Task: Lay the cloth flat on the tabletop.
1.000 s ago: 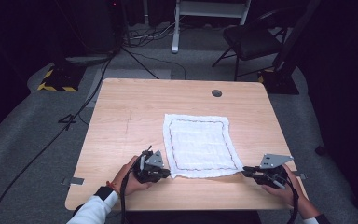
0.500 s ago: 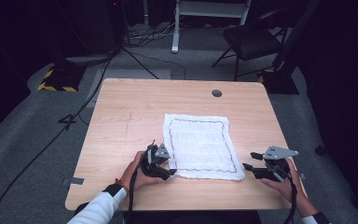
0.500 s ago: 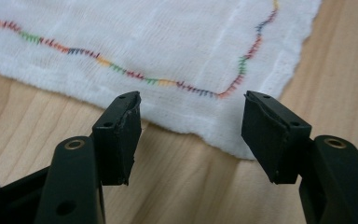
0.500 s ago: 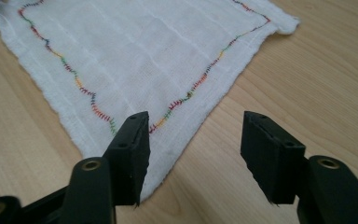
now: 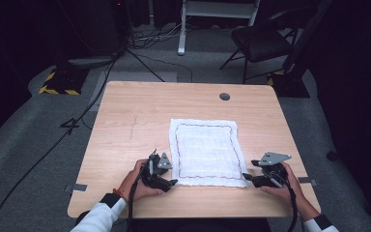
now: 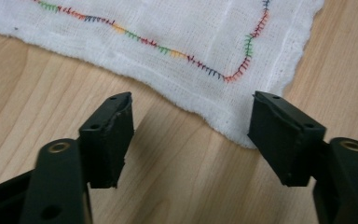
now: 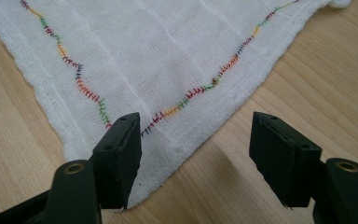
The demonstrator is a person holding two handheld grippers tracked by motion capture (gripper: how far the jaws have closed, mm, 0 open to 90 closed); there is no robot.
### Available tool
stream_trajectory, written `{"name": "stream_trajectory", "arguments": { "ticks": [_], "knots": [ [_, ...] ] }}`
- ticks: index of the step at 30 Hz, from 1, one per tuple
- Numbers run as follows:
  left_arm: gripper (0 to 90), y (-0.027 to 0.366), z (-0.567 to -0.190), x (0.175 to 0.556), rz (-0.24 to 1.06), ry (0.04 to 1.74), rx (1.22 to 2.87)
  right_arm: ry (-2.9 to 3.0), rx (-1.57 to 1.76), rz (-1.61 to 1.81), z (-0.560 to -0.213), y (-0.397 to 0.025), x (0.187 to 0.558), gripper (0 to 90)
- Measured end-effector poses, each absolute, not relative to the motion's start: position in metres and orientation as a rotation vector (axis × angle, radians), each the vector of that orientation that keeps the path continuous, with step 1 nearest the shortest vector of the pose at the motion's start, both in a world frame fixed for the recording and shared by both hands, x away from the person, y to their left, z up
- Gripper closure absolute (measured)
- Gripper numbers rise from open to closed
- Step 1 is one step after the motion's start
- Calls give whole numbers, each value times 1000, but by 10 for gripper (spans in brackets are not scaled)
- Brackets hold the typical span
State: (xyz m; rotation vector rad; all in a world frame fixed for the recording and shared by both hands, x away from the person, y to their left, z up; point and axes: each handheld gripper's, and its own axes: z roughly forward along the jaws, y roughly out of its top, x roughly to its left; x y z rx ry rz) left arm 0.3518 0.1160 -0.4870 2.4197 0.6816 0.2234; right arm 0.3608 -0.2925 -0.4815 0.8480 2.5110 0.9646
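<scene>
A white cloth (image 5: 206, 152) with a stitched multicoloured border lies flat on the wooden table (image 5: 135, 121). My left gripper (image 5: 173, 182) is at the cloth's near left corner, jaws open. In the left gripper view the cloth's corner (image 6: 242, 126) lies on the wood between the open gripper (image 6: 193, 128) jaws, just ahead of them. My right gripper (image 5: 246, 178) is at the near right corner, open as well. In the right gripper view the cloth (image 7: 168, 70) narrows to a corner beside the left jaw of the gripper (image 7: 196, 149).
A round cable hole (image 5: 224, 96) sits near the table's far edge. A black chair (image 5: 263, 43) and a white frame (image 5: 217, 14) stand on the floor beyond the table. Cables (image 5: 53, 145) run along the floor at left.
Both hands have shifted slightly inward, toward the cloth's near corners. The left gripper has turned toward the cloth. The cloth has not moved.
</scene>
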Motion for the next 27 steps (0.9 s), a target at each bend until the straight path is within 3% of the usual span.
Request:
{"name": "stream_trajectory", "arguments": {
  "ticks": [12, 27],
  "knots": [
    [198, 141, -474, 386, 232, 832, 2240, 2515, 746, 1022, -468, -263, 361, 346],
    [207, 133, -471, 462, 328, 934, 2185, 2618, 445, 1177, -463, -155, 357, 421]
  ]
}}
